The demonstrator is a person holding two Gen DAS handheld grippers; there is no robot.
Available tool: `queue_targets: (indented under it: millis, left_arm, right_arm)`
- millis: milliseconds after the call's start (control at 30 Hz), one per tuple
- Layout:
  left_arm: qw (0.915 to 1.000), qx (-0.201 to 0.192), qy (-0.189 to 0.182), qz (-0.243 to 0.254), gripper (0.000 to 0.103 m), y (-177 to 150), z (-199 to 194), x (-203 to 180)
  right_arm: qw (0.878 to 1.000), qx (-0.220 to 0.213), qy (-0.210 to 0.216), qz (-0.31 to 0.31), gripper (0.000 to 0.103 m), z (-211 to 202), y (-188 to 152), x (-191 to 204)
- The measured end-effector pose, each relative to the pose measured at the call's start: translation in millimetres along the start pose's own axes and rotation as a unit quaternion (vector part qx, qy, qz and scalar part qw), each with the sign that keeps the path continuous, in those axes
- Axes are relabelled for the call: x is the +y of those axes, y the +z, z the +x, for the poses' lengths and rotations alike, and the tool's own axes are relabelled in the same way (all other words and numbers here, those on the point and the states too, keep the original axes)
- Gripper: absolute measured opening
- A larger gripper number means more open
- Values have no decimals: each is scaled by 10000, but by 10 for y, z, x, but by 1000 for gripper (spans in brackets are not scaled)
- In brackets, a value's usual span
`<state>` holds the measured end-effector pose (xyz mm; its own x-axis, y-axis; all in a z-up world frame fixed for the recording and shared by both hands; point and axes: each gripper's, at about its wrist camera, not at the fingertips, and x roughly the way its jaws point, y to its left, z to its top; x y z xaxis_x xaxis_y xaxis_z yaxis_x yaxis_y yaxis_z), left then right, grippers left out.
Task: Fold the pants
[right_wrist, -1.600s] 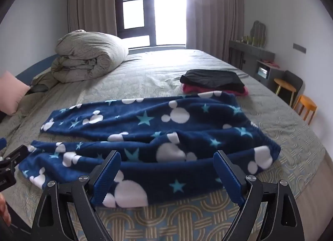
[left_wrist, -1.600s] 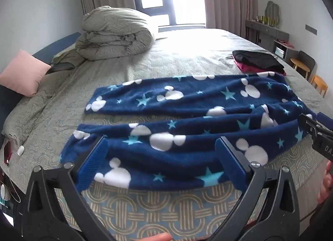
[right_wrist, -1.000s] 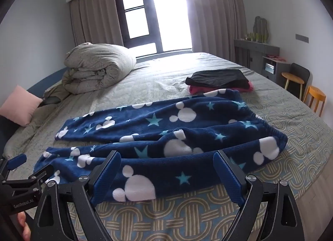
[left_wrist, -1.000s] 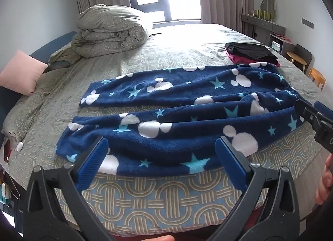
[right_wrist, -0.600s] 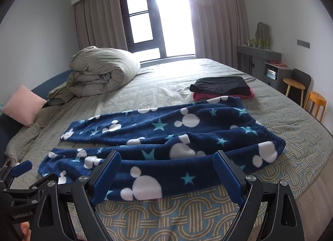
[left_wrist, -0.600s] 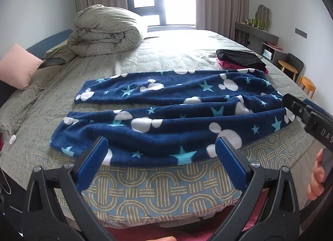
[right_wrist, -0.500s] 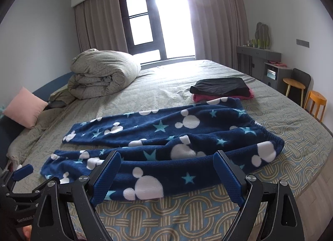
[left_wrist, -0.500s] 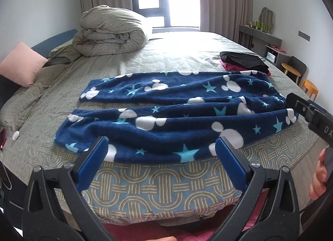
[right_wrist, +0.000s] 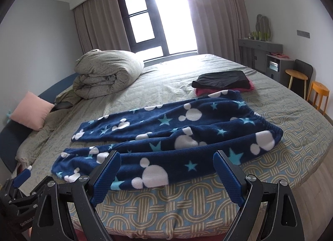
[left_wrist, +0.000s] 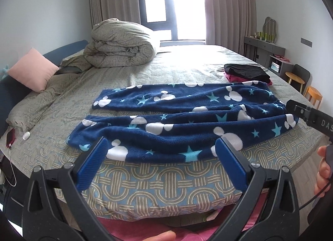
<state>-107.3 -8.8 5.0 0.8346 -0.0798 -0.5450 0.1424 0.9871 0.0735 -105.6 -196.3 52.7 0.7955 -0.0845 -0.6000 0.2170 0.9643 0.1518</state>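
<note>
Navy fleece pants [left_wrist: 187, 120] with white mouse heads and blue stars lie spread flat along the near edge of the bed, waistband to the right, both legs pointing left. They also show in the right wrist view [right_wrist: 177, 134]. My left gripper [left_wrist: 162, 164] is open and empty, held back from the bed edge in front of the pants. My right gripper [right_wrist: 166, 172] is open and empty, also short of the pants. The right gripper's body shows at the right edge of the left wrist view [left_wrist: 310, 116].
The bed [left_wrist: 158, 186] has a patterned sheet. A rolled duvet [left_wrist: 122, 45] and pink pillow [left_wrist: 33, 72] lie at the back left. A folded black and pink clothes stack [left_wrist: 247, 72] sits beyond the waistband. Stools [right_wrist: 316, 93] and a dresser [right_wrist: 264, 53] stand right.
Both grippers have drawn back and up from the pants, so the bed's front edge now shows below them. The pants lie unmoved. Both stay open.
</note>
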Motion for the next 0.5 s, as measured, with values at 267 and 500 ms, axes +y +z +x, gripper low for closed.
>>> queue_targets:
  millis: [267, 500]
  left_arm:
    - [10000, 5, -92, 32, 103, -46, -6, -10]
    - [10000, 12, -58, -41, 103, -56, -6, 25]
  right_arm:
    - [10000, 28, -25, 51, 92, 10, 3, -30]
    - [10000, 31, 65, 26, 92, -1, 7, 5]
